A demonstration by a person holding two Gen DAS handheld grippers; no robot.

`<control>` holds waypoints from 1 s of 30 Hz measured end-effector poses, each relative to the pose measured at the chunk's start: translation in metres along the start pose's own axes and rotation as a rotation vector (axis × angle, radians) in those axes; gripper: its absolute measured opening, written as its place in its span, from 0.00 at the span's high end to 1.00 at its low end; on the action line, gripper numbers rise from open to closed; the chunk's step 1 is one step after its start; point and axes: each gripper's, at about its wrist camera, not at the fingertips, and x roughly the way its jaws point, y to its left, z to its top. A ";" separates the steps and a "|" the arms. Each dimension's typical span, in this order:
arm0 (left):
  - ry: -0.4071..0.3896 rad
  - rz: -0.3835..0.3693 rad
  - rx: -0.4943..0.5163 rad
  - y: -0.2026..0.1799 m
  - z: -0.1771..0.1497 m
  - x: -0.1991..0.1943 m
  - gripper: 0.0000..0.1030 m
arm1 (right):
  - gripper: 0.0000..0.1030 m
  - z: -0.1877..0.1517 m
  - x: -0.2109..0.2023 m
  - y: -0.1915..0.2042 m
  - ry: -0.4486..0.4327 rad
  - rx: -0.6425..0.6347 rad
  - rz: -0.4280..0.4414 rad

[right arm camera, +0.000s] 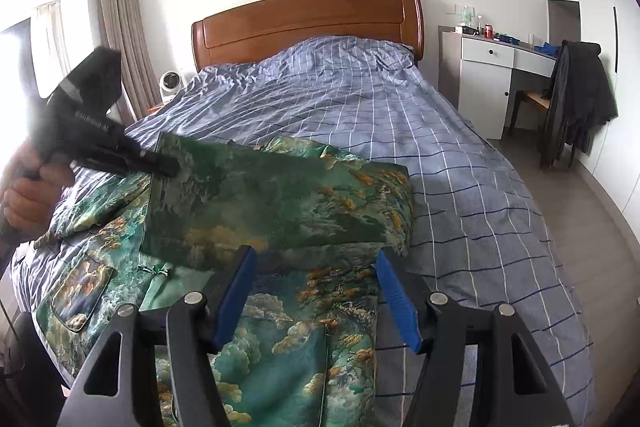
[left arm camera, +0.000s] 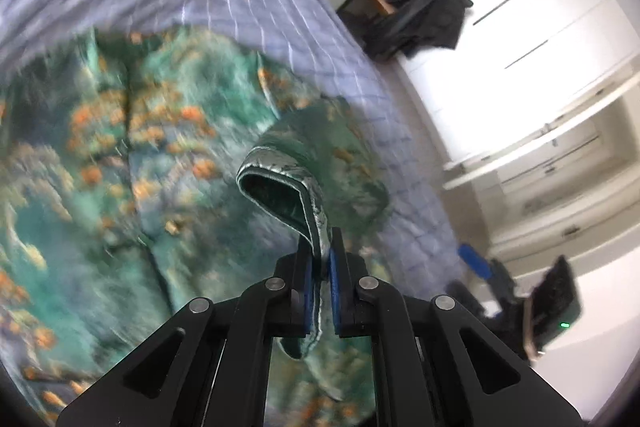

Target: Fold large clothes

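Note:
A large green garment with orange and white cloud print (right arm camera: 280, 307) lies spread on the bed; it also fills the left wrist view (left arm camera: 120, 167). My left gripper (left arm camera: 320, 259) is shut on the cuff of its sleeve (left arm camera: 280, 187) and holds it lifted above the garment. In the right wrist view the left gripper (right arm camera: 168, 165) stretches that sleeve (right arm camera: 280, 199) across the garment's body. My right gripper (right arm camera: 316, 267) is open and empty, hovering just above the garment's middle, near the sleeve's lower edge.
The bed has a blue checked cover (right arm camera: 400, 115) and a wooden headboard (right arm camera: 308, 19). A white desk (right arm camera: 492, 67) and a chair draped with dark clothes (right arm camera: 576, 95) stand to the right. White wardrobes (left arm camera: 520, 27) line the wall. A fan (right arm camera: 171, 85) sits at the left.

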 end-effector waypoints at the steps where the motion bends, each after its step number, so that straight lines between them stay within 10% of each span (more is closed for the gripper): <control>1: -0.015 0.043 0.014 0.006 0.004 0.000 0.95 | 0.38 0.000 -0.001 0.002 -0.001 -0.005 -0.001; 6: -0.042 0.220 -0.070 0.078 0.013 0.008 0.95 | 0.38 0.002 -0.001 0.004 -0.003 -0.039 -0.010; 13: 0.000 0.232 -0.253 0.165 -0.006 0.041 0.95 | 0.38 0.031 0.069 0.001 0.046 -0.150 -0.067; 25: -0.005 0.405 -0.072 0.147 -0.017 0.066 0.93 | 0.50 0.082 0.241 -0.014 0.177 -0.059 -0.017; 30: -0.019 0.457 -0.018 0.142 -0.021 0.081 0.91 | 0.52 0.060 0.306 -0.029 0.382 0.035 -0.005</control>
